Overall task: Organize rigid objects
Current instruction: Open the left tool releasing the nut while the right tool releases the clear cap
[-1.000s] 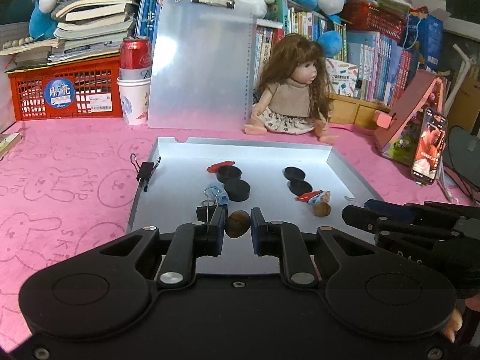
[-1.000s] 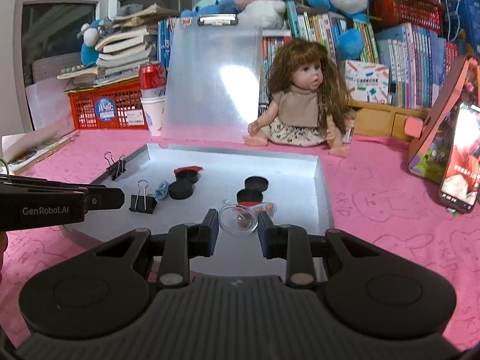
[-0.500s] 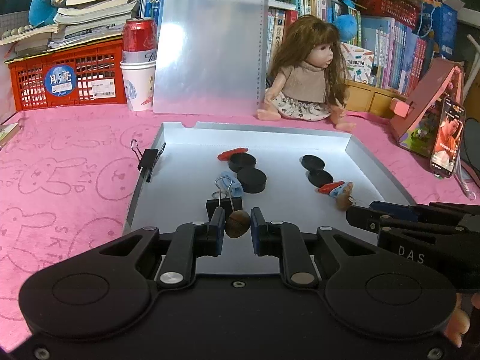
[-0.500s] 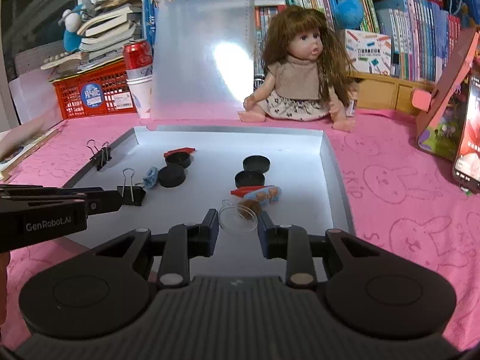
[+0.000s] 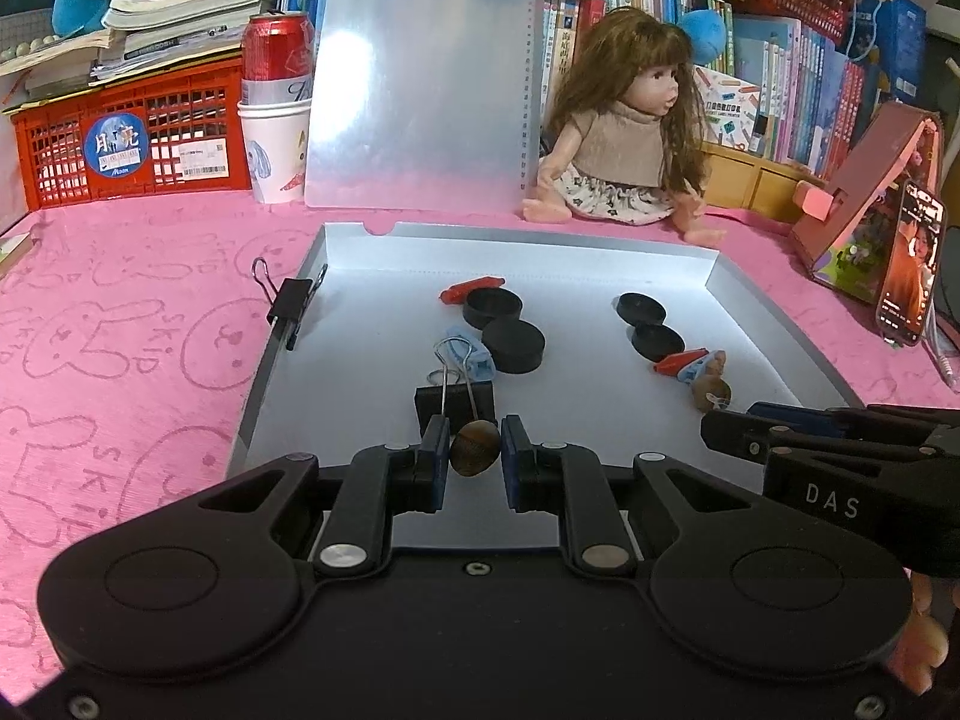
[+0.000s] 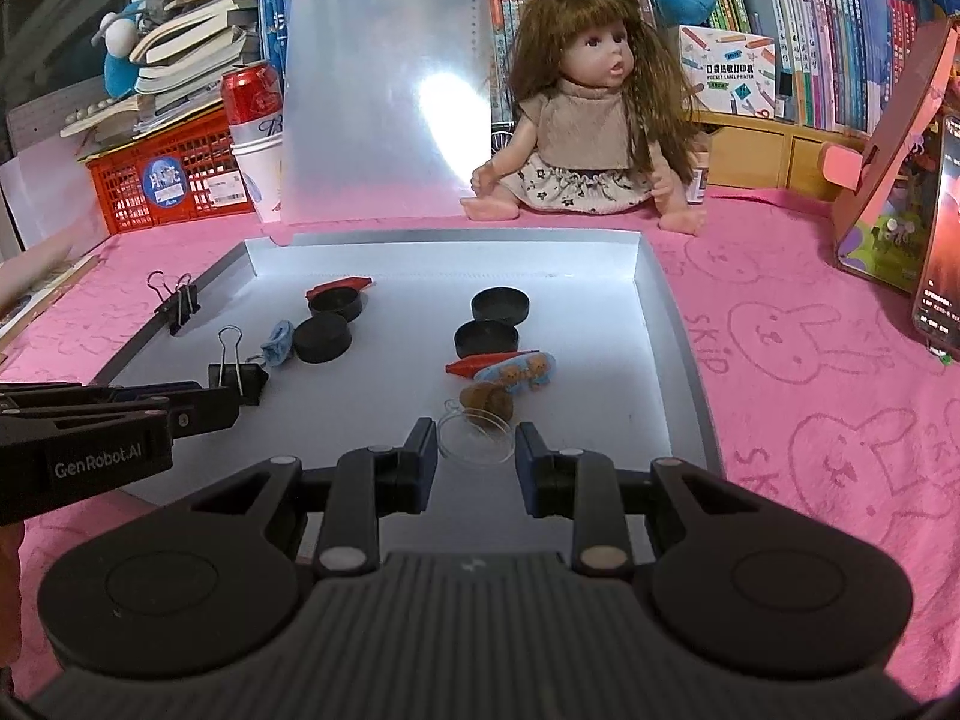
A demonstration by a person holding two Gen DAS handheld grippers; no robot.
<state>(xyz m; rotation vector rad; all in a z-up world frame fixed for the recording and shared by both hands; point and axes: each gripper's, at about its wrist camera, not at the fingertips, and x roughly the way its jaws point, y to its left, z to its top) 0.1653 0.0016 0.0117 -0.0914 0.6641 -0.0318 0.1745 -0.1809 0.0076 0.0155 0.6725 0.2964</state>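
My left gripper [image 5: 474, 447] is shut on a small brown nut-like ball [image 5: 475, 449] over the near left part of the grey tray [image 5: 600, 246]. My right gripper [image 6: 475, 443] is shut on a clear round lid [image 6: 474, 441] above the tray's near right part, just in front of a brown cork-like piece [image 6: 489, 401]. On the tray lie several black round caps [image 5: 513, 345], red clips [image 6: 480, 365], a blue hair clip with bears [image 6: 521, 372], a blue clip [image 5: 471, 357] and a black binder clip [image 5: 454, 402]. The left gripper shows at the left edge of the right wrist view [image 6: 198, 405].
Another binder clip [image 5: 291, 306] is clamped on the tray's left rim. Behind the tray stand a clear clipboard [image 5: 420, 78], a doll [image 5: 624, 132], a paper cup with a red can [image 5: 273, 120] and a red crate [image 5: 126, 138]. A phone [image 5: 909, 264] leans at the right on the pink cloth.
Both grippers moved forward and lower over the tray, still holding the brown ball and the clear lid. The tray's objects now look nearer.
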